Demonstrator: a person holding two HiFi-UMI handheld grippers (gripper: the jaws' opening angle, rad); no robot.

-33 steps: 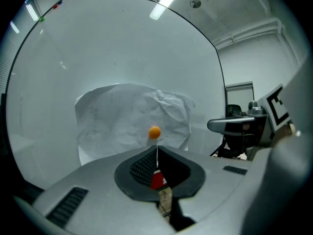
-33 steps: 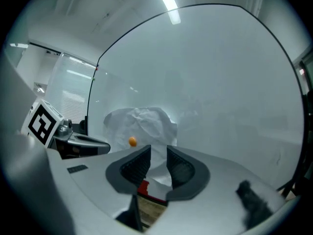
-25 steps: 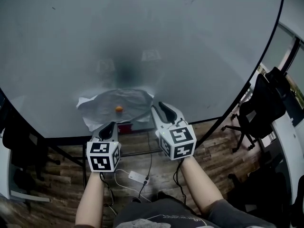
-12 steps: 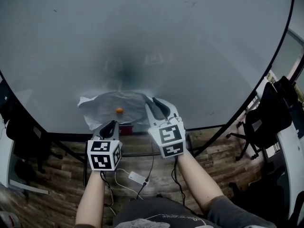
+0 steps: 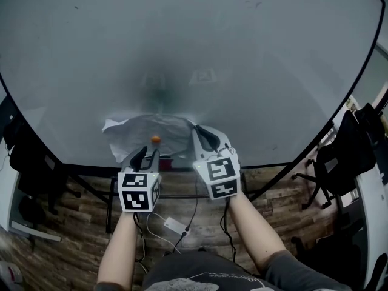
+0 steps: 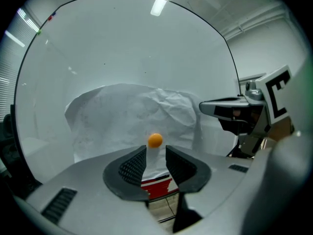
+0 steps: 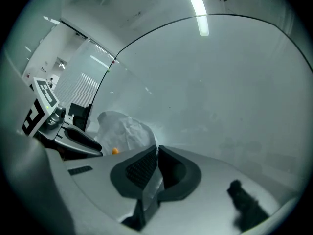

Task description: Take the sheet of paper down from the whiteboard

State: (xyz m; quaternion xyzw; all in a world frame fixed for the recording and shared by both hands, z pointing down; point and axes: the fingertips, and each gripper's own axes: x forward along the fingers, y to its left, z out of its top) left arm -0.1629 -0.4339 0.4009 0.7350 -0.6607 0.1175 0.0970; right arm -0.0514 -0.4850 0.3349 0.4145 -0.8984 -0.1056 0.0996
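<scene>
The right gripper view alone shows the right gripper (image 7: 157, 150) clenched on an edge of the crumpled sheet of paper (image 7: 126, 130), which runs down between its ribbed dark pads. In the left gripper view the left gripper (image 6: 155, 152) has its jaws opening, with a round orange magnet (image 6: 155, 140) just past the tips at 12 o'clock. The sheet may reach into that gap, but the pads do not press it. In the head view the sheet hangs at 6 o'clock on the glossy whiteboard (image 5: 242, 71).

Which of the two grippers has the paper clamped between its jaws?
The right gripper: its jaws are shut on the edge of the crumpled paper. On the left gripper the jaws are opening, pads apart, nothing gripped between them.
</scene>
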